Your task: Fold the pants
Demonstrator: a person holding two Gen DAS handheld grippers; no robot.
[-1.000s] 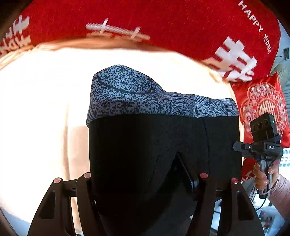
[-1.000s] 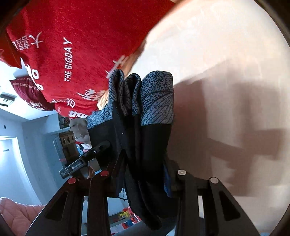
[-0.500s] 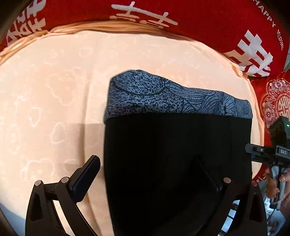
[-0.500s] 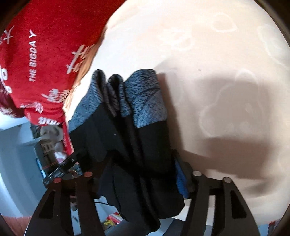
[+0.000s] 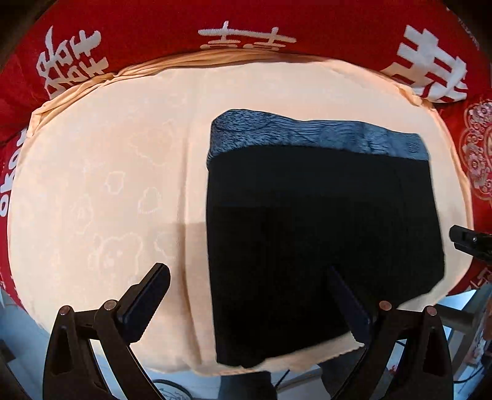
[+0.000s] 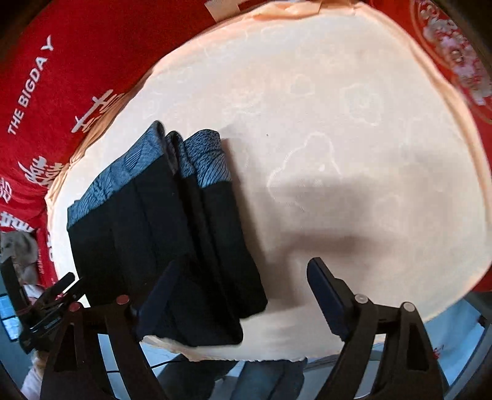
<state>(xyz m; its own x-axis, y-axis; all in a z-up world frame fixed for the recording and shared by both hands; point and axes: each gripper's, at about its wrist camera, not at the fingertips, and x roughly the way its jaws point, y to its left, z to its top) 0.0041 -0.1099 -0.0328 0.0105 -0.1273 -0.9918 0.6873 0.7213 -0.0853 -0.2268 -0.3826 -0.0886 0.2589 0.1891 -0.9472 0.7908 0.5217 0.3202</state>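
The folded black pants with a blue-grey patterned waistband lie flat on the peach cloth. My left gripper hangs above their near edge, open, and its right finger hovers over the black fabric without touching it. In the right wrist view the pants show as a stack of folds at the left. My right gripper stands over their near corner with its jaws opening. Its left finger is above the fabric and no pad presses on it.
A red cloth with white lettering borders the peach cloth at the back and sides. The near edge of the surface runs just under the pants. The right gripper's body pokes in at the right; the left gripper shows at lower left.
Both grippers have let go of the pants and opened wide. The pants, held hanging before, now lie on the peach cloth, and both grippers have drawn back from them.
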